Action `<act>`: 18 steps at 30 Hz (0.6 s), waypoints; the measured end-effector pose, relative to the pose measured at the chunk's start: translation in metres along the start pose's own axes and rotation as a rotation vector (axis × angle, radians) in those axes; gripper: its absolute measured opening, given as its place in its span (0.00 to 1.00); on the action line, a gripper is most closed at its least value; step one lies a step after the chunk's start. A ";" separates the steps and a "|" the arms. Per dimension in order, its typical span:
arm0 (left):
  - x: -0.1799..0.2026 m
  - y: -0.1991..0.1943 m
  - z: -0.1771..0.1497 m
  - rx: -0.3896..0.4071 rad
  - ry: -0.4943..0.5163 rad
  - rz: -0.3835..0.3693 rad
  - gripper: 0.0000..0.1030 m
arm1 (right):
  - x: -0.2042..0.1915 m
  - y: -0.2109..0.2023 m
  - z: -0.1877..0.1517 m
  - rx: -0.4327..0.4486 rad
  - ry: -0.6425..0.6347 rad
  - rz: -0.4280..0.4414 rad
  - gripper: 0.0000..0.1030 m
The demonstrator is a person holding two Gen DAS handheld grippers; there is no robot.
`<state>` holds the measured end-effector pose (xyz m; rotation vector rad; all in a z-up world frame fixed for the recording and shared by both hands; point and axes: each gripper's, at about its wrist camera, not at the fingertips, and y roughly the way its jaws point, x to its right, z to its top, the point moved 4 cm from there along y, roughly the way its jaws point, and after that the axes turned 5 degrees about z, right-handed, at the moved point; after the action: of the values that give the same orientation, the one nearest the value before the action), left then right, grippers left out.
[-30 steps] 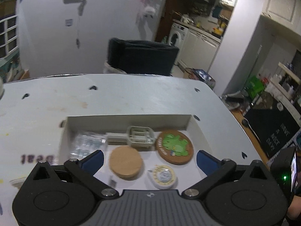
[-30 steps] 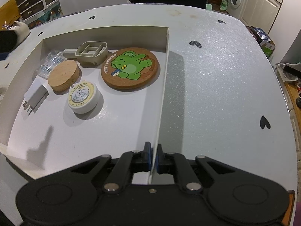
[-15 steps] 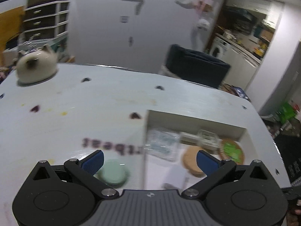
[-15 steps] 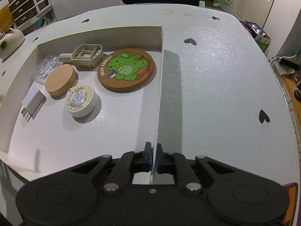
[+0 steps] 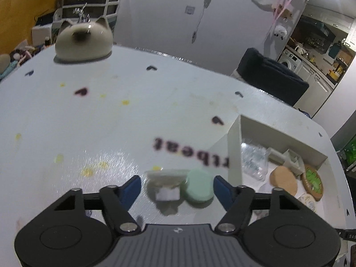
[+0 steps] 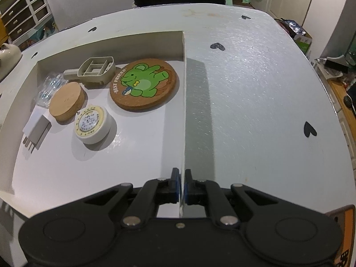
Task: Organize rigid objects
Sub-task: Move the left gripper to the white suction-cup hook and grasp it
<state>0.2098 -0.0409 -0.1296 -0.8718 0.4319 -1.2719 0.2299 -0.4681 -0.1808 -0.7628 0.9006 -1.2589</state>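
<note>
Cardboard tray wall (image 6: 184,102), thin and white, sits pinched between the pressed-together blue pads of the right gripper (image 6: 181,185), which holds the shallow white tray by its right edge at six o'clock in the right wrist view. Inside the tray, a round cork coaster printed with a green bear (image 6: 144,84) lies near the held wall at about twelve o'clock. A beige plastic scoop-shaped frame (image 6: 94,70) lies just beside it at ten o'clock, a plain round wooden disc (image 6: 66,101) sits below that, and a white round tape measure with a yellow dial (image 6: 92,124) rests just beside the disc. A white plug adapter (image 6: 36,128) lies at the left, and a clear plastic bag (image 6: 47,86) sits in the far left corner.

In the left wrist view, the left gripper (image 5: 177,188) is over the white tabletop with black hearts (image 5: 111,122), outside the tray. Its jaws have just been closing and stand partly spread. Between them lie a mint-green round disc (image 5: 198,188) and a blurred whitish round object (image 5: 165,183), side by side; the pads (image 5: 131,189) do not visibly press either. A cream cat-shaped ceramic piece (image 5: 83,41) stands far off at eleven o'clock.
</note>
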 end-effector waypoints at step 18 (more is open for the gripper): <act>-0.011 0.039 -0.015 -0.064 0.007 -0.065 0.31 | -0.003 -0.001 -0.002 0.021 0.068 -0.058 0.08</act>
<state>0.2214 -0.0337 -0.1706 -0.9424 0.4548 -1.3268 0.2276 -0.4654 -0.1806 -0.7379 0.9243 -1.3496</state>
